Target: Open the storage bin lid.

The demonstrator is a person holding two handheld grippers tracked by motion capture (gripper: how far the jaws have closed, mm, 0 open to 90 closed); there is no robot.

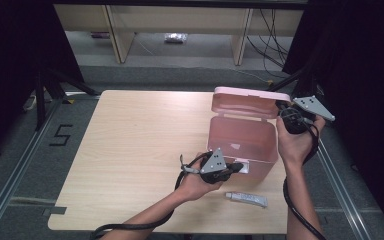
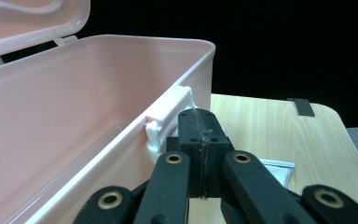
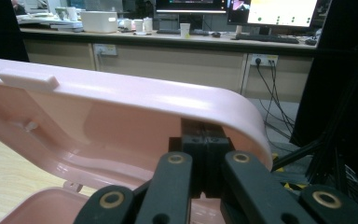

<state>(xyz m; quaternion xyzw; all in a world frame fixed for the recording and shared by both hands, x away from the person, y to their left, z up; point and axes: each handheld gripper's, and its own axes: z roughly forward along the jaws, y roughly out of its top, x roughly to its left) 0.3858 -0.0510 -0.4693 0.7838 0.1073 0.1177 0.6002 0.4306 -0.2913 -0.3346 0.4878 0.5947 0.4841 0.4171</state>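
On the light wooden table (image 1: 130,150) nothing is lying across the left half; near the front edge, towards the middle, the person's left hand (image 1: 192,185) is holding the left gripper (image 1: 240,166), whose jaws are pressing together with nothing between them, their tips sitting against the white latch (image 2: 168,116) on the front wall of the pink box (image 1: 242,142); just in front of the box a small white tube (image 1: 246,199) is lying flat; the box is standing at the table's right side with its lid (image 1: 247,102) raised; at the lid's right end the right gripper (image 3: 204,140), held in the right hand (image 1: 294,142), is resting with its jaws closed together just under the lid's rim, though whether they are pinching it is not showing.
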